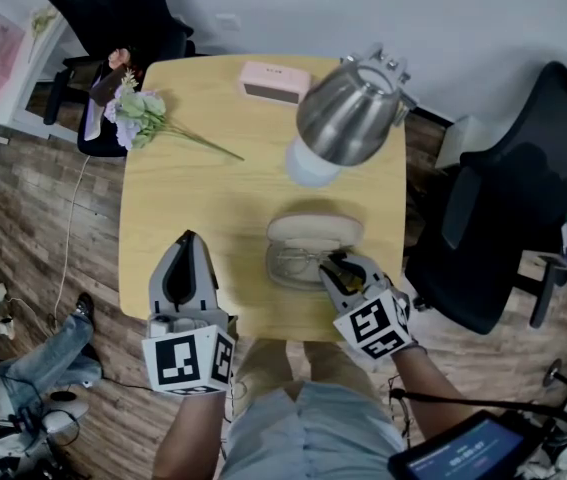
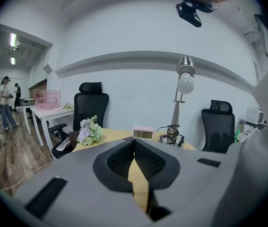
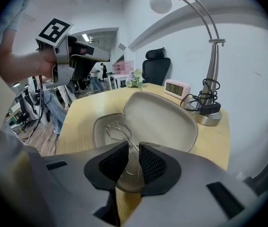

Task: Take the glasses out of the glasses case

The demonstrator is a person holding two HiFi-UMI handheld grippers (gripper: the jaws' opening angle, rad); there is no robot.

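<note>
A beige glasses case (image 1: 313,232) lies open on the yellow table (image 1: 193,188), near its front edge; its lid (image 3: 159,119) stands up behind the tray. Thin wire-framed glasses (image 1: 298,260) rest in the tray (image 3: 117,129). My right gripper (image 1: 331,264) dips into the case from the front right. Its jaws (image 3: 134,157) stand a narrow gap apart, with the wire frame running between the pads; I see no pad pressing on it. My left gripper (image 1: 188,238) hovers to the left of the case, its tips (image 2: 134,143) together with nothing in them.
A metal desk lamp (image 1: 348,118) leans over the table's far right; its base and cable (image 3: 208,112) sit behind the case. A pink clock (image 1: 275,80) and a bunch of flowers (image 1: 138,113) lie at the back. Black office chairs (image 1: 503,228) stand around the table.
</note>
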